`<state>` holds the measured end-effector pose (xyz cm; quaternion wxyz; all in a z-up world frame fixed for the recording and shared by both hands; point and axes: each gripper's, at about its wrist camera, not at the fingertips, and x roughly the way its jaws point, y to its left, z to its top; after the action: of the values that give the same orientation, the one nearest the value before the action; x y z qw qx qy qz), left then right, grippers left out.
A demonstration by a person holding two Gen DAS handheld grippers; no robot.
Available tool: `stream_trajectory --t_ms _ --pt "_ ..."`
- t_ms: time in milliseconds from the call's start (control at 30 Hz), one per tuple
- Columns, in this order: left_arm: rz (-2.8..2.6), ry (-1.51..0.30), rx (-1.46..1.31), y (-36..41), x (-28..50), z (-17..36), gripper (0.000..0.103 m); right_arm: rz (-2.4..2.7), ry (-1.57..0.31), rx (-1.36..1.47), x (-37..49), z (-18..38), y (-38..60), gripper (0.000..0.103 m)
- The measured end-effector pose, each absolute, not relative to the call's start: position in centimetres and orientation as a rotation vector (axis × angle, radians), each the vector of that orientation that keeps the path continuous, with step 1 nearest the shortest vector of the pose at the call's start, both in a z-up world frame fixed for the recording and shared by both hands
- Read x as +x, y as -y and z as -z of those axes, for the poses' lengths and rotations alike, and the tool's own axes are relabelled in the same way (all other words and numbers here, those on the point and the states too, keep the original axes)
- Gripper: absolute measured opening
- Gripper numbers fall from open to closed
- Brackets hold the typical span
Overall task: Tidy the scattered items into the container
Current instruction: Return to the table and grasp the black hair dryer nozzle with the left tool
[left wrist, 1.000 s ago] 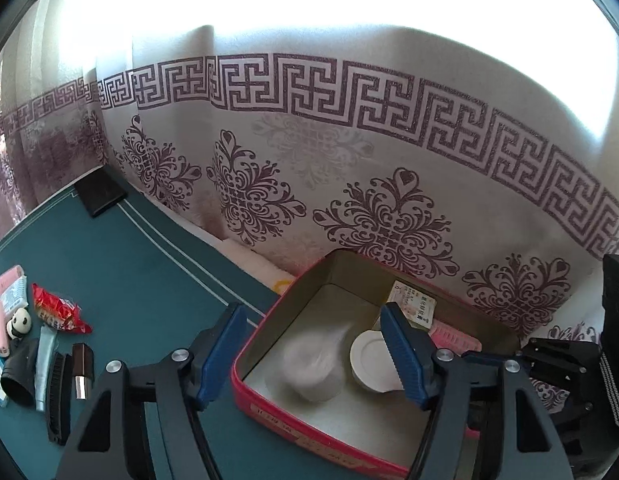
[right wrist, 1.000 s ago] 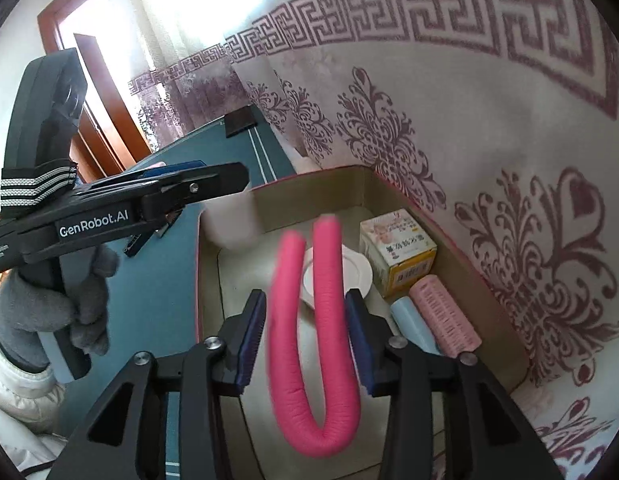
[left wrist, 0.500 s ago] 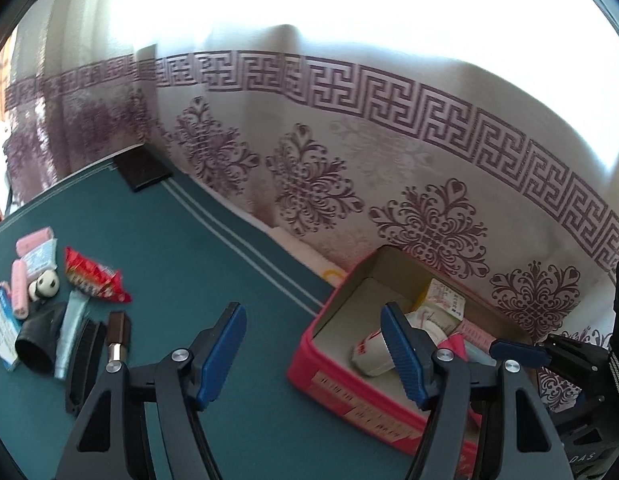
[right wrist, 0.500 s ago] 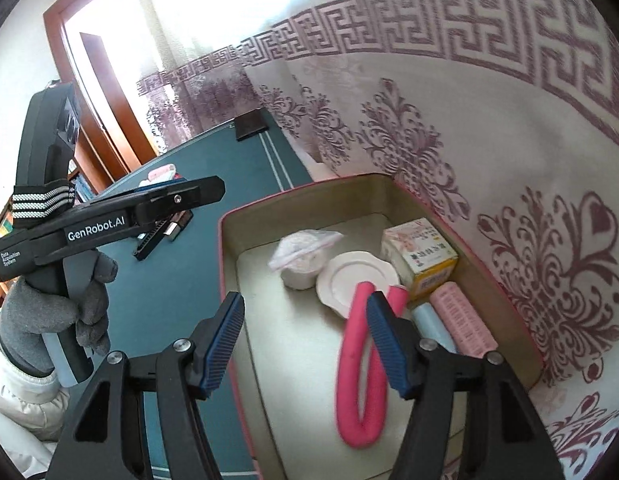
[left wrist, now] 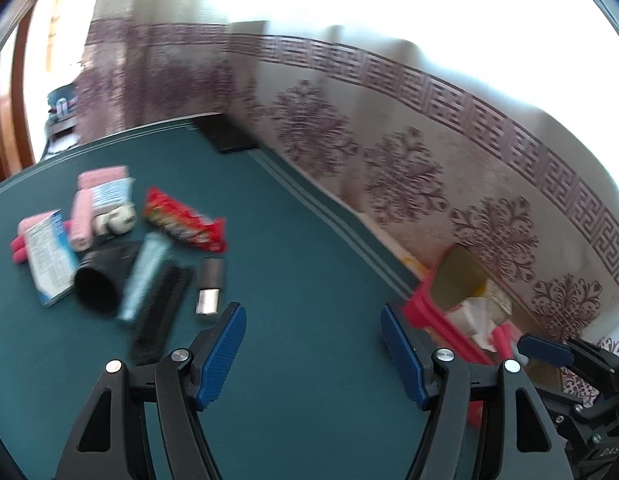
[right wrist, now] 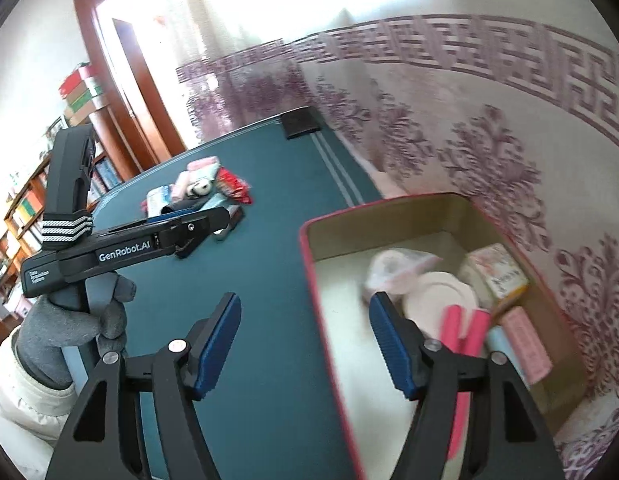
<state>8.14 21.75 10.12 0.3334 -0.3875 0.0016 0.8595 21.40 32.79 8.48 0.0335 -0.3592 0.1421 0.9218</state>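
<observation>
My left gripper [left wrist: 311, 320] is open and empty over the green table. The scattered pile lies to its left: a red snack packet [left wrist: 185, 226], a black cup [left wrist: 101, 276], a teal tube [left wrist: 145, 276], a black comb [left wrist: 161, 312], a lipstick [left wrist: 211, 284], a blue-white box [left wrist: 49, 256] and pink rollers [left wrist: 83, 216]. The red tin [left wrist: 429, 312] is at its right. My right gripper [right wrist: 305, 312] has its jaws opening, nothing gripped, straddling the red tin's [right wrist: 309, 264] left wall. Inside lie a pink bendy roller [right wrist: 453, 328], a white dish [right wrist: 441, 292] and a yellow box [right wrist: 497, 276].
A patterned curtain [right wrist: 489, 140] hangs along the table's far side, right behind the tin. A flat black object [left wrist: 229, 140] sits at the far table corner. A person's grey-gloved hand [right wrist: 69, 320] holds the left gripper. A bookshelf [right wrist: 13, 216] and a wooden door frame stand beyond.
The right gripper let go of the pink bendy roller, which now lies in the tin, and drew back with wider jaws. The left gripper swung left, away from the tin towards the pile.
</observation>
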Motion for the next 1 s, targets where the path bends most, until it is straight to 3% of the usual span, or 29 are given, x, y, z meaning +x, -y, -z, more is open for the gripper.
stream_trajectory --t_ms 467,1000 --pt "-2.456 0.16 -1.118 -10.4 5.2 -8.0 0.071 -2.964 -0.387 -1.257 16.6 -6.9 -26.3 0.074" --pt "-2.477 0.117 -1.173 -11.1 1.0 -6.5 0.071 -2.972 -0.413 -1.37 14.8 -4.6 -24.5 0.074"
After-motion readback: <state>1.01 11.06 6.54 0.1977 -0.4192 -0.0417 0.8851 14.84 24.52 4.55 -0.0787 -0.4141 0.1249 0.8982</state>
